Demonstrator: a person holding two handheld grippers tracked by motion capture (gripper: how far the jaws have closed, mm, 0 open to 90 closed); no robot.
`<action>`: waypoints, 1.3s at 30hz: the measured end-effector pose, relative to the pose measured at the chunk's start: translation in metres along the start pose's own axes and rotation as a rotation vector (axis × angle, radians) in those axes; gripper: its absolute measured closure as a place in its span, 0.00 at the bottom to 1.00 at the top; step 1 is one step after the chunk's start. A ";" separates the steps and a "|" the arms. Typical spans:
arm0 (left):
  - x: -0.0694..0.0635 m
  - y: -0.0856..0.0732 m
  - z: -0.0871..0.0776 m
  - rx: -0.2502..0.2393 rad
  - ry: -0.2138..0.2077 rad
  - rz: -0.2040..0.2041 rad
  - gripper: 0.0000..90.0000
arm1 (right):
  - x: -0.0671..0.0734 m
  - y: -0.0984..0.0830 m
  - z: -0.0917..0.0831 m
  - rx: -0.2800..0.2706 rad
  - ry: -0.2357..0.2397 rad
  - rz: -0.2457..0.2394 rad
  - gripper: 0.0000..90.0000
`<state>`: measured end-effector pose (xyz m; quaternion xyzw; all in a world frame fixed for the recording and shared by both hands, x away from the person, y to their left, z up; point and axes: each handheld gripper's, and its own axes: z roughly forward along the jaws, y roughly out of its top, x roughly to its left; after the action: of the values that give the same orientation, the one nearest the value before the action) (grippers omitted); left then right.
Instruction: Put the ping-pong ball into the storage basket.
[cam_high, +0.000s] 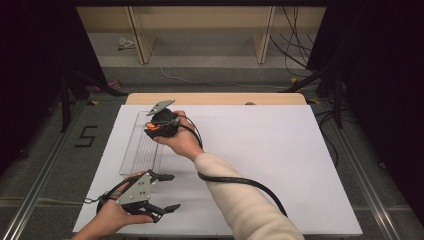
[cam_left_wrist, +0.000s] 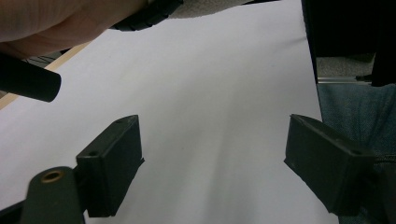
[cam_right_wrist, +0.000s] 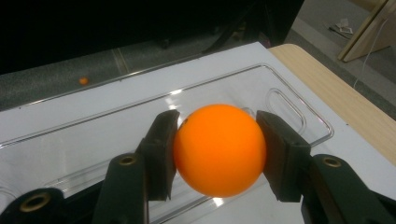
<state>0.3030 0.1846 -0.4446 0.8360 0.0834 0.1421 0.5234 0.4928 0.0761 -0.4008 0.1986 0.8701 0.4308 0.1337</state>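
I count two hand-held grippers, one orange ball in my grip, one clear tray and one small orange thing far off. Nearest me, my left hand-held gripper (cam_high: 159, 192) rests low at the near edge of the white desk (cam_high: 260, 150), its jaws spread wide with nothing but bare sheet between them; my left hand (cam_high: 112, 215) grips its body from behind. My right forearm in a cream sleeve (cam_high: 240, 192) crosses over beyond it, reaching forward and to my left. At its end, my right hand (cam_high: 182, 140) holds the right hand-held gripper (cam_right_wrist: 217, 151), which is pinching the orange ball (cam_right_wrist: 219, 149) squarely between both pads, just above the clear tray (cam_right_wrist: 289, 100). The tray lies directly under and beyond that gripper, lengthwise along the desk's left side. In the high view the ball is mostly hidden by the gripper body. Past the desk's edge, a tiny orange spot (cam_right_wrist: 83, 80) sits on the dark floor, too small to make out.
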 end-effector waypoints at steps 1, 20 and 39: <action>0.000 0.000 0.000 0.000 0.000 0.000 0.20 | 0.000 0.000 0.001 0.001 0.001 0.000 0.57; 0.000 0.000 0.000 0.000 -0.001 -0.001 0.20 | 0.003 0.000 0.012 0.014 0.011 -0.002 0.57; 0.000 0.000 0.000 -0.001 -0.001 0.002 0.21 | 0.002 0.000 0.020 0.030 0.016 0.000 0.57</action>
<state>0.3025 0.1845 -0.4444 0.8358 0.0821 0.1423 0.5238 0.4988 0.0910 -0.4126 0.1974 0.8774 0.4195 0.1238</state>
